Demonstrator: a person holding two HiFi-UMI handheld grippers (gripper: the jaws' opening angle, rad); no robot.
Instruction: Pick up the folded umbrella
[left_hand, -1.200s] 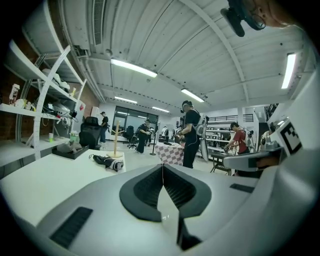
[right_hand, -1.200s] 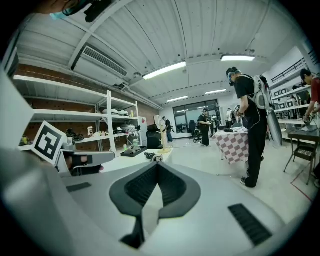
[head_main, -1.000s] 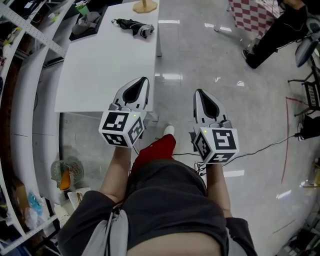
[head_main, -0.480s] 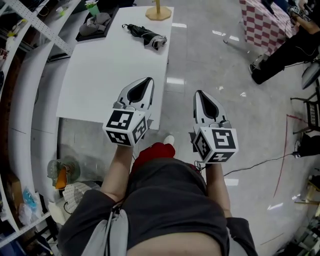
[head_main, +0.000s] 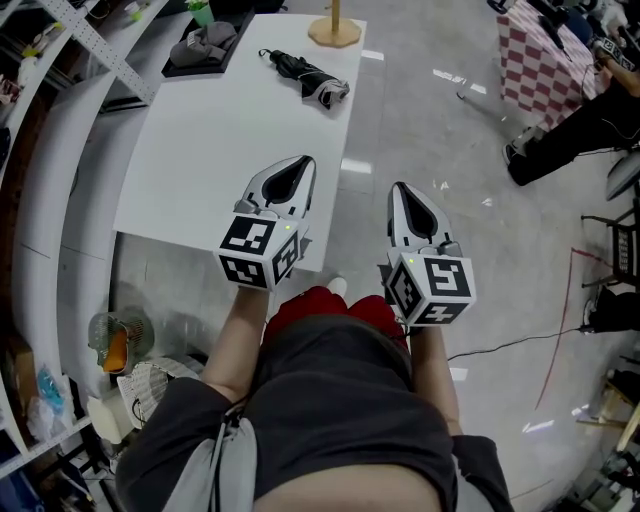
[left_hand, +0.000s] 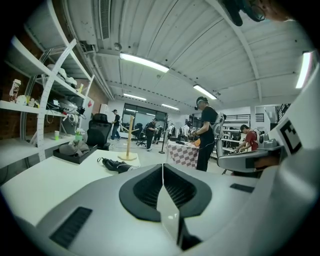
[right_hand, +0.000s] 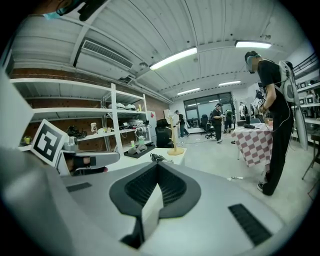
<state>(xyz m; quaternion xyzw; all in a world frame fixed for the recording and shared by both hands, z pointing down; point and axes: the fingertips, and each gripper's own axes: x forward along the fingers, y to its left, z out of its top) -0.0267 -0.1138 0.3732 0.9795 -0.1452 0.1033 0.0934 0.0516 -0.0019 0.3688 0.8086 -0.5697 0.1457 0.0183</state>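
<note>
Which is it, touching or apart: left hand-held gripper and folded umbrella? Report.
Apart. Head view: a stretch of white table separates left hand-held gripper from folded umbrella.

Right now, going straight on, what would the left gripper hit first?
Probably the right edge of the white rectangular table; the closed left gripper aims slightly down, just right of the black folded umbrella. Depth is unclear.
</note>
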